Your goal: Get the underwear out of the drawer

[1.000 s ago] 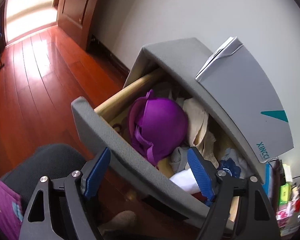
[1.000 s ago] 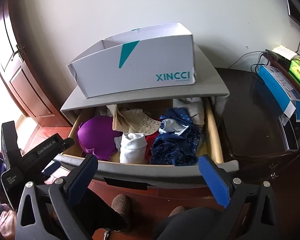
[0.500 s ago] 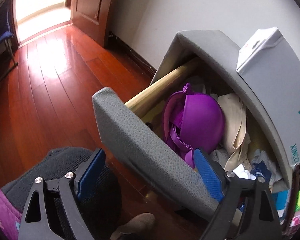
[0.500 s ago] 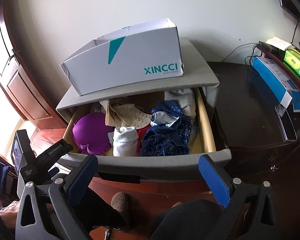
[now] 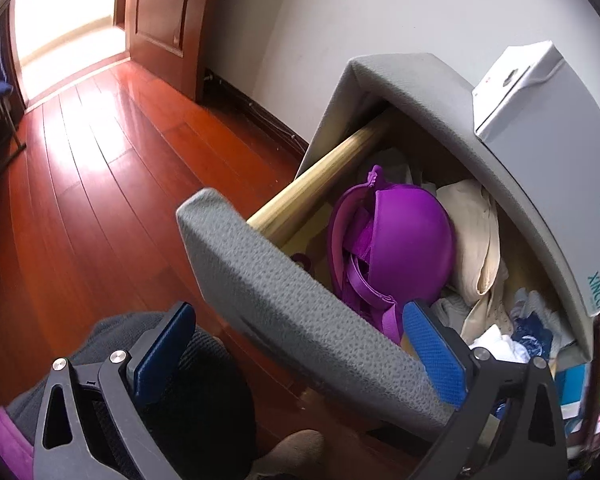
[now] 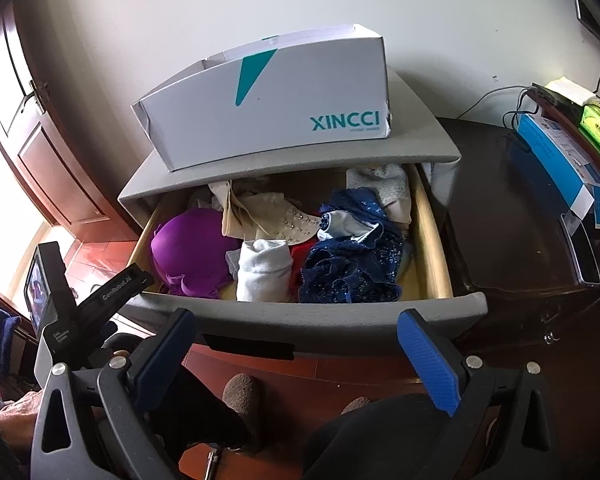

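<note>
Underwear fills the open drawer (image 6: pixel 340 316): a purple bra (image 6: pixel 192 252) at its left end, cups upward, then a beige piece (image 6: pixel 260 216), a rolled white one (image 6: pixel 264 276) upright, and blue lace (image 6: pixel 352 268) toward the right. Only the right wrist view shows the whole row. The left gripper (image 5: pixel 296 356) has just been opening and straddles the drawer's front panel without touching it; the right gripper (image 6: pixel 296 360) gapes empty before it.

White box (image 6: pixel 268 108) – "XINCCI"; left gripper (image 6: pixel 116 284) – "GenRobot.AI".

The open drawer (image 6: pixel 300 316) holds a purple bra (image 6: pixel 188 252), white cloth (image 6: pixel 264 272) and blue lace underwear (image 6: pixel 352 264), below a white box (image 6: pixel 268 108).
</note>
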{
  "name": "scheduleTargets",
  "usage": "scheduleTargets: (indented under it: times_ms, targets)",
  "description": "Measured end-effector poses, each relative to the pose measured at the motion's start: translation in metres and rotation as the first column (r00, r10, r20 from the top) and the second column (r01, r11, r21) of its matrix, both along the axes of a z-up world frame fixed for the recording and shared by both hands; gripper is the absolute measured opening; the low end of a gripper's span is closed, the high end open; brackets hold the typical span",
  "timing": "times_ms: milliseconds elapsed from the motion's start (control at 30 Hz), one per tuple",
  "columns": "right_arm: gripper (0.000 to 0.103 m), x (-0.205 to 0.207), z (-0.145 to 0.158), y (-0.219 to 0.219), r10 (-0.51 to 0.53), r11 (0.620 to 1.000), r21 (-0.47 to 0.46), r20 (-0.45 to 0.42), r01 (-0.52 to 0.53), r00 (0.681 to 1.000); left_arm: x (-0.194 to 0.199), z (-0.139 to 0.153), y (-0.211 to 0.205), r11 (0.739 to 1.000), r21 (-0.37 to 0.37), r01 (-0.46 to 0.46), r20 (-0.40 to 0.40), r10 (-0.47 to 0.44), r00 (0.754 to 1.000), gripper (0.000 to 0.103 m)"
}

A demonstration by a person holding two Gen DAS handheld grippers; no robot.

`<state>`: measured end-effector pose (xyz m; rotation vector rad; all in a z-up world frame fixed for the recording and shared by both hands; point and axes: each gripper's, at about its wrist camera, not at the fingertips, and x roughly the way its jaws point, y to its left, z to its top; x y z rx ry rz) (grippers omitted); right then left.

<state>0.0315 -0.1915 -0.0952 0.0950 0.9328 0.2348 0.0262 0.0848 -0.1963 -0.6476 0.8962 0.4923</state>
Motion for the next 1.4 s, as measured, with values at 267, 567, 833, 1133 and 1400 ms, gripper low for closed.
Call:
scheduleTargets:
  times_ms: [267,567,833,1133,1400]
  targets:
    - [0.103,0.013,-0.003,0.014,0.043,0.997,-0.057,-0.019,-0.044,0.999,-0.001,-0.01,0.017,0.999,-0.045,-0.001,-0.015,0.0,1.0,0.103]
    - [0.103,0.06,-0.025,0.03,0.063,0.996,-0.055,-0.124,-0.07,0.99,0.005,-0.014,0.019,0.999,-0.037,0.014,-0.019,-0.015,1.0,0.103]
    - [0.077,0.098,-0.066,0.067,0.157,0.979,-0.089,-0.243,-0.183,0.957,0.008,-0.007,0.004,0.999,-0.002,0.033,-0.018,-0.033,0.999,0.103]
    - [0.077,0.131,-0.102,0.086,0.181,0.955,-0.165,-0.337,-0.247,0.924,0.01,-0.005,0.0,0.998,0.026,0.063,-0.007,-0.063,0.998,0.103]
    - [0.044,0.143,-0.104,0.108,0.24,0.935,-0.154,-0.387,-0.319,0.89,0.011,-0.003,-0.002,0.995,0.045,0.088,0.0,-0.088,0.996,0.103]
